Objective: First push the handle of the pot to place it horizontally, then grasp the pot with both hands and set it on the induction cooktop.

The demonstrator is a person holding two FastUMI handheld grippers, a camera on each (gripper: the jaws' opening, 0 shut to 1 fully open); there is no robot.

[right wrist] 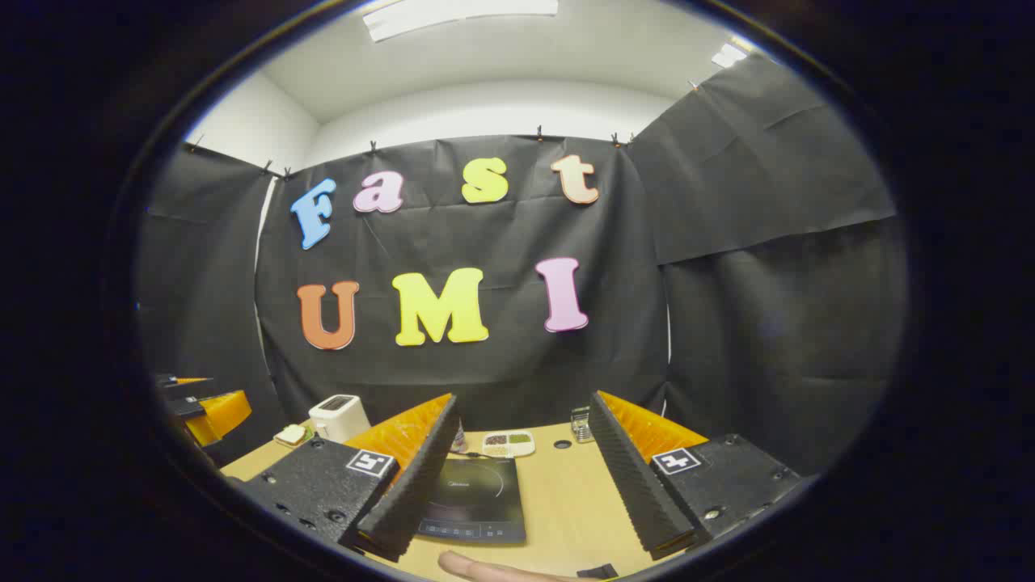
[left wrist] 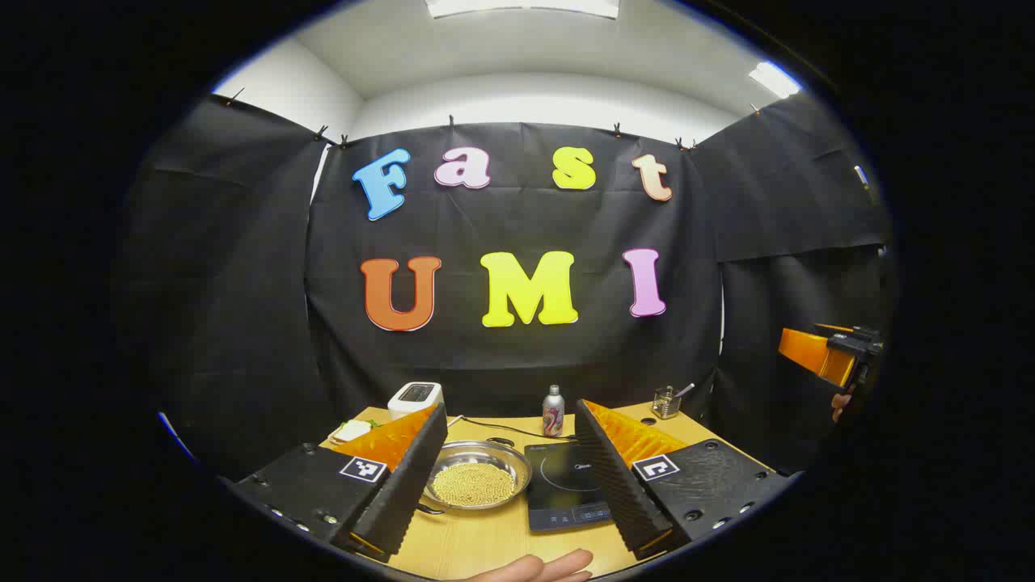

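1. The left gripper [left wrist: 513, 473] hangs above the table [left wrist: 485, 541] with its fingers spread wide and nothing between them. In the left gripper view the pot [left wrist: 475, 477], a shallow metal pan full of small yellowish grains, sits on the table beyond the fingers, close to the inner side of the left finger and touching neither.
2. Just beside the pot, on its right, lies one black induction cooktop [left wrist: 566, 485], partly behind the right finger. The pot stands on the table, not on the cooktop.
3. The right gripper [right wrist: 525, 485] is also held up with its fingers spread and empty. In the right gripper view the cooktop [right wrist: 473, 497] shows between them, partly hidden behind the left finger.
4. At the back of the table I count one white toaster [left wrist: 414, 398], one can [left wrist: 553, 411], one small glass holder [left wrist: 665, 402] and one divided dish [right wrist: 508, 443] of foods.
5. A fingertip [left wrist: 558, 566] of the person shows at the bottom edge.
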